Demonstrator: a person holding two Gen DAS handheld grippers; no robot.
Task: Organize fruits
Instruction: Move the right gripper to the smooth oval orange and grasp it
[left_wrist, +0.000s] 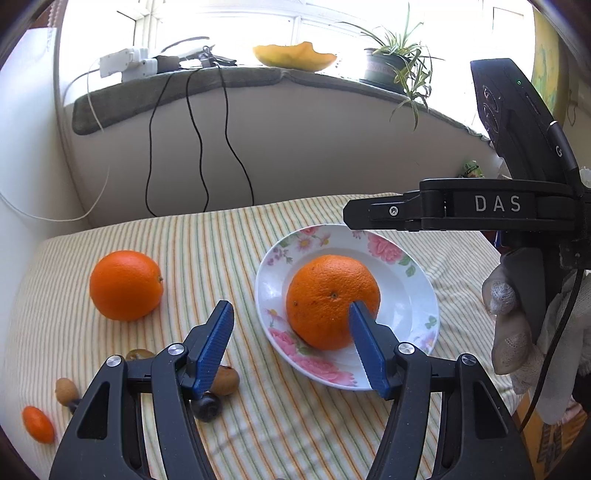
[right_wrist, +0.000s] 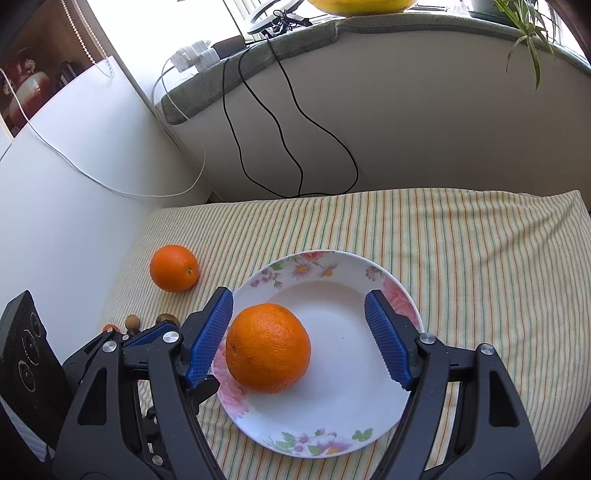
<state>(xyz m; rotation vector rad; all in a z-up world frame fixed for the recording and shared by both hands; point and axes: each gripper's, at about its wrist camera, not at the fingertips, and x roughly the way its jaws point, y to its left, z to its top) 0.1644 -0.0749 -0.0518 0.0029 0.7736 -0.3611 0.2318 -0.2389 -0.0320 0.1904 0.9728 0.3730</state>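
An orange (left_wrist: 332, 301) (right_wrist: 267, 347) lies on a white floral plate (left_wrist: 413, 306) (right_wrist: 347, 398) on the striped cloth. A second orange (left_wrist: 126, 285) (right_wrist: 174, 268) lies on the cloth left of the plate. My left gripper (left_wrist: 291, 314) is open and empty, its right finger in front of the plated orange. My right gripper (right_wrist: 299, 306) is open and empty above the plate, with the orange near its left finger; it also shows in the left wrist view (left_wrist: 443, 212). Small fruits lie at the front left: a kumquat (left_wrist: 38, 424), brown ones (left_wrist: 225, 380) and a dark one (left_wrist: 207, 406).
The striped cloth (right_wrist: 480, 266) ends at a white wall on the left (right_wrist: 74, 184) and a low wall behind with hanging black cables (right_wrist: 288, 140). A sill above holds a power strip (left_wrist: 125, 64), a yellow bowl (left_wrist: 295, 55) and a potted plant (left_wrist: 391, 62).
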